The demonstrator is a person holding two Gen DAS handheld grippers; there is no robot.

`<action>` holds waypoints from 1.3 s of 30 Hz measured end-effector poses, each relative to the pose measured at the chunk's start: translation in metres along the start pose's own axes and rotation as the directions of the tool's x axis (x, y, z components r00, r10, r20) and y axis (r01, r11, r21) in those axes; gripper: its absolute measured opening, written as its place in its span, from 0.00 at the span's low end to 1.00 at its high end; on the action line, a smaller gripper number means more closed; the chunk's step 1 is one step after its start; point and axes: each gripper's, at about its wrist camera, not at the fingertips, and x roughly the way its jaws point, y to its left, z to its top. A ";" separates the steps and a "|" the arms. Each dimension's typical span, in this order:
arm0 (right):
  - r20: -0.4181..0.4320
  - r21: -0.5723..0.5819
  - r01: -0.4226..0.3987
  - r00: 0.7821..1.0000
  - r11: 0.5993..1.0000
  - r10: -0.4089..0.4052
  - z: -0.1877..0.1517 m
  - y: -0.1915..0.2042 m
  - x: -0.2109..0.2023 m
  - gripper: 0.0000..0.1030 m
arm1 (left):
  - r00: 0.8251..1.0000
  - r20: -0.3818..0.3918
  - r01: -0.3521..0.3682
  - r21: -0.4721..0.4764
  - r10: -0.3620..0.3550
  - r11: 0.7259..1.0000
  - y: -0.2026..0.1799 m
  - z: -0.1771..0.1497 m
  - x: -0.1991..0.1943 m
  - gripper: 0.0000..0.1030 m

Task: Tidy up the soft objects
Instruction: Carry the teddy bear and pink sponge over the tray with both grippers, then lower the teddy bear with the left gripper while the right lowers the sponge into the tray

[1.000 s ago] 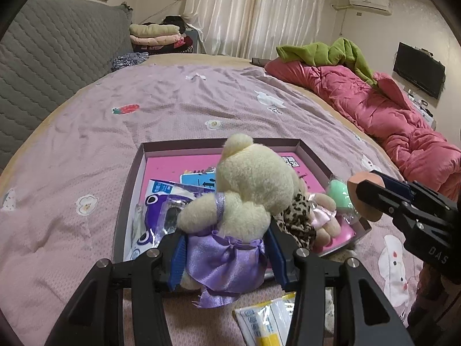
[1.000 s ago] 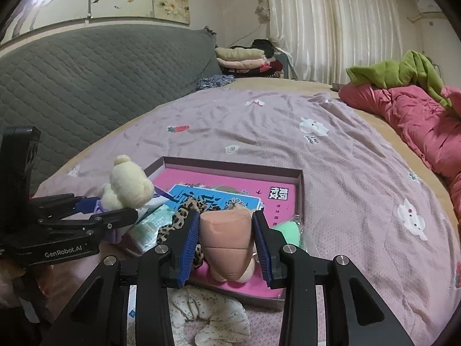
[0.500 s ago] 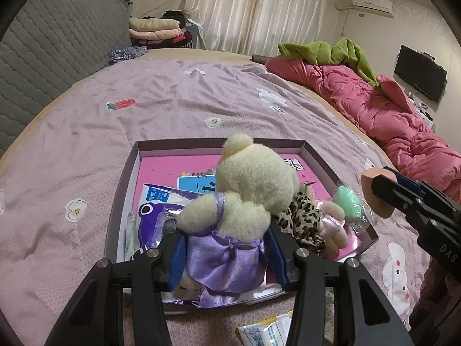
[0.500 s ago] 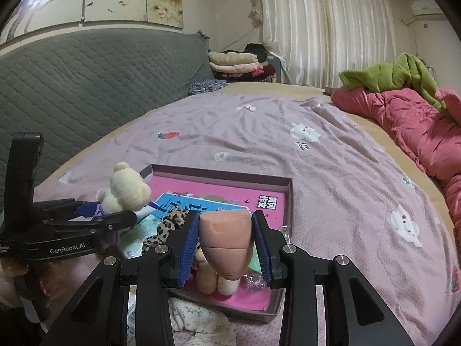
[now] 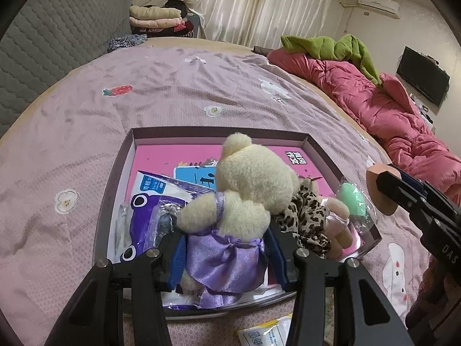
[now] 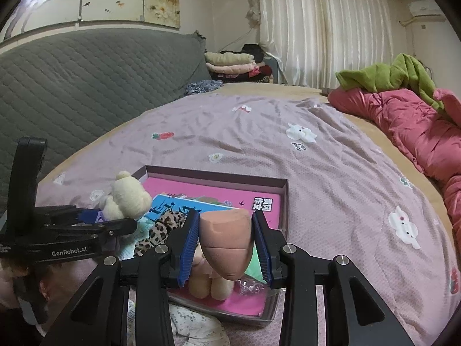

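My left gripper is shut on a cream teddy bear in a purple satin dress and holds it over the near left part of a shallow brown box with a pink floor. The bear also shows in the right wrist view. My right gripper is shut on a peach makeup sponge above the box's near right corner. In the box lie a leopard-print plush, a small pink doll, a green sponge in a bag and purple packets.
The box rests on a mauve bedspread. A red quilt with a green blanket lies along the right. A grey quilted headboard stands left. A yellow-white packet and a floral cloth lie by the box's near edge.
Both grippers have moved forward over the box, still holding the bear and the sponge. The box now sits lower and nearer in both views.
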 end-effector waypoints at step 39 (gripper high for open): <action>-0.090 -0.167 0.015 0.995 0.986 -0.030 -0.021 0.032 0.027 0.38 | 1.000 0.026 0.015 0.070 -0.017 0.997 -0.011 0.002 -0.001 0.54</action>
